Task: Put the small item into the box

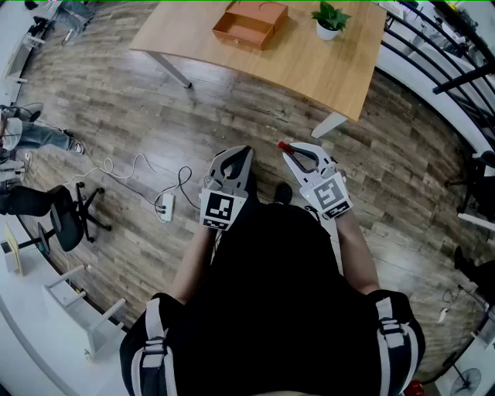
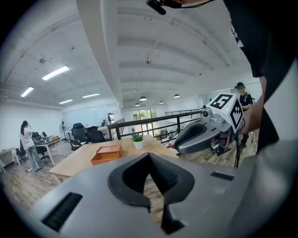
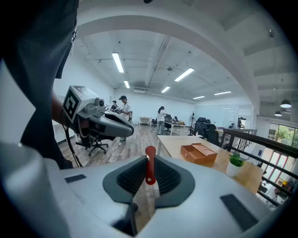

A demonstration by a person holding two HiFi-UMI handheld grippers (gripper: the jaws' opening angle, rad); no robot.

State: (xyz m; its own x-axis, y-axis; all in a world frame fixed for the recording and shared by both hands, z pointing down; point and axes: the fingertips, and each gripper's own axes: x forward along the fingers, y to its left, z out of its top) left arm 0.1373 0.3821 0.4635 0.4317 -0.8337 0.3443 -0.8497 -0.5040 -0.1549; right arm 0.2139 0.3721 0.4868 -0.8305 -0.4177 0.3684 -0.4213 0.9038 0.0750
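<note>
I stand a few steps back from a wooden table [image 1: 309,62]. An open orange box [image 1: 249,25] lies on it beside a small potted plant [image 1: 330,19]. My right gripper [image 1: 288,148] is shut on a small red item [image 3: 150,165], a slim red stick that pokes out past the tips [image 1: 285,145]. My left gripper [image 1: 244,151] is held level next to it, shut and with nothing in it [image 2: 149,155]. Both point toward the table, with the box [image 3: 199,153] well ahead and out of reach. From the left gripper view, the box [image 2: 107,154] and the right gripper [image 2: 205,132] show.
A black office chair [image 1: 66,220] and a white power strip [image 1: 165,207] with loose cable lie on the wood floor to my left. A black railing [image 1: 433,46] runs along the right behind the table. Several people stand at desks far off [image 3: 122,109].
</note>
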